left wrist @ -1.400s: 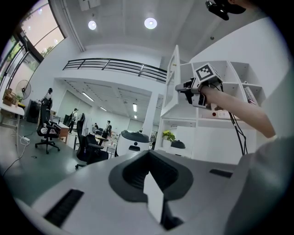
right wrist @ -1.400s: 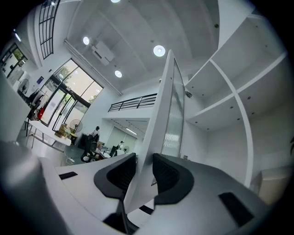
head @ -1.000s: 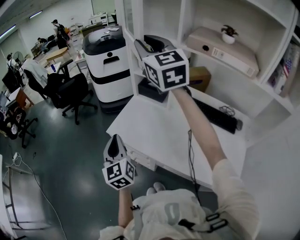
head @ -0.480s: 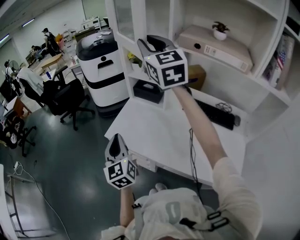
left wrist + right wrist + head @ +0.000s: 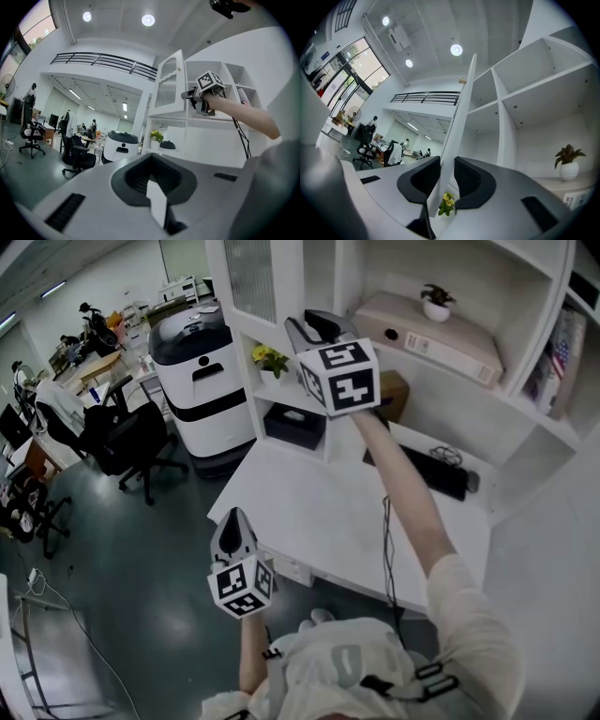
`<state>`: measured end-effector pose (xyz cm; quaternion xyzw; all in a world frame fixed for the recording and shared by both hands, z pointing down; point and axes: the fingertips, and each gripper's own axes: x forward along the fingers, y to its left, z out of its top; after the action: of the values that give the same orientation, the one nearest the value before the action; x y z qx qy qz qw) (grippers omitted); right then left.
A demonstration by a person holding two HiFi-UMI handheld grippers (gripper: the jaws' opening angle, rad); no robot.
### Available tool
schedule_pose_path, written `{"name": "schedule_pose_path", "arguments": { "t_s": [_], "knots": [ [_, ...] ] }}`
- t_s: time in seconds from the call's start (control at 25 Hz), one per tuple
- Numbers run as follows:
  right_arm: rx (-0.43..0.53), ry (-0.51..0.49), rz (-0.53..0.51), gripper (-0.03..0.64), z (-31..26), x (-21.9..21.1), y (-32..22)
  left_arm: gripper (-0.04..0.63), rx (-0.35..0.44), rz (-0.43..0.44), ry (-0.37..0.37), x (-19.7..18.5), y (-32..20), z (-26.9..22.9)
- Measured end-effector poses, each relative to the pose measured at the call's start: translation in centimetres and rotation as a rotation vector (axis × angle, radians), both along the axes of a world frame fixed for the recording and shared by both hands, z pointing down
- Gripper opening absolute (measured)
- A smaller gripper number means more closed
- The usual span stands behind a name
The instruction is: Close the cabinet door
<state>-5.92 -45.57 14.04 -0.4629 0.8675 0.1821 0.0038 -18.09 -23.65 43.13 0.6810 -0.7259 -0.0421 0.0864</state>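
Pinching the free edge of the cabinet door (image 5: 461,108), half-open at upper centre, the right tongs (image 5: 446,174) grip it. Lower left, the left tongs (image 5: 232,529) hang closed and empty over open floor (image 5: 141,549), just off the bench (image 5: 309,512) edge.

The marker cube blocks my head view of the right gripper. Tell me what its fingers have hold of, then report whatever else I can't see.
Observer: In the right gripper view, the right gripper has its fingers clamped on the free edge of the cabinet door.
Operator: Give me the handle's position.
Observer: A small wooden knob sits on that same edge, well above the grip.
Operator: Now check the left gripper.
Observer: The left gripper view shows the left gripper closed, with nothing held in it.
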Motion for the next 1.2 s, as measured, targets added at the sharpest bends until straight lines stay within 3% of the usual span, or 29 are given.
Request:
{"name": "schedule_pose_path", "arguments": {
  "t_s": [0.76,1.2],
  "knots": [
    [0.034,0.011,0.140,0.104,0.0,2.4,-3.0,0.005,-0.032,0.031,0.023,0.3,-1.7,1.7],
    [-0.017,0.005,0.194,0.115,0.0,3.9,-5.4,0.005,-0.044,0.050,0.022,0.9,-3.2,2.2]
  ]
}}
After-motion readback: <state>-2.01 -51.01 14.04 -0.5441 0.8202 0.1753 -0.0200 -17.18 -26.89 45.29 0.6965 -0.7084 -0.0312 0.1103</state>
